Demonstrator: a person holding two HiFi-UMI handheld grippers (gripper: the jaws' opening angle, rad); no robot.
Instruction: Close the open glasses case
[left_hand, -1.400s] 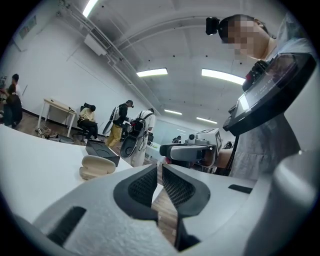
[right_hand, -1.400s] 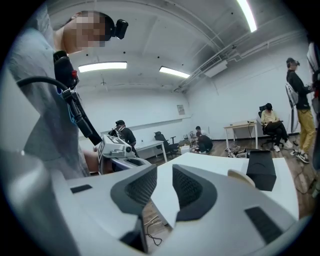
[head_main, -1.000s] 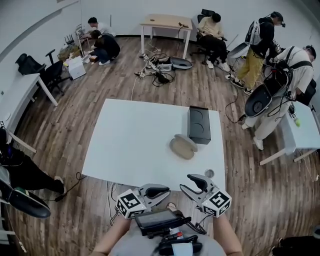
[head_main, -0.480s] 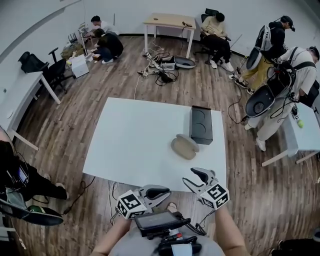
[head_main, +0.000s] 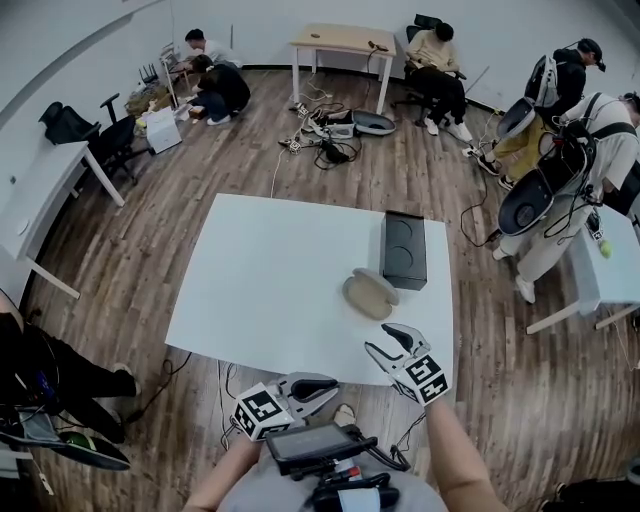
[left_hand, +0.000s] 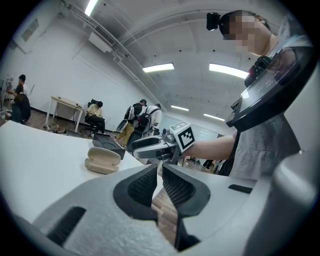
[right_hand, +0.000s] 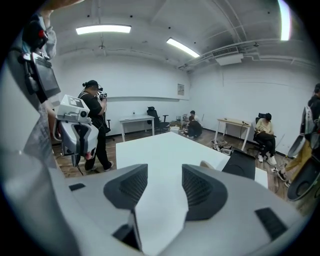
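Gaping glasses case (head_main: 370, 294): unmoved, right of centre on the desk (head_main: 270, 280), lid ajar, just beside the black box (head_main: 404, 250).
Right tool (head_main: 385, 342): now over the desk's near edge, nearer the case; jaws have just been opening, wide apart, nothing between.
Left tool (head_main: 325, 390): low centre, jaws together, empty.
Meaning: approach under way, lid untouched.

On my white rectangular worktop (head_main: 270, 300), the beige oval glasses case (head_main: 370, 294) lies toward the right side, the black rectangular box (head_main: 404, 249) just behind it. My right hand-held gripper (head_main: 387, 342) is over the near right edge. My left hand-held gripper (head_main: 325, 388) is off the worktop's near edge.
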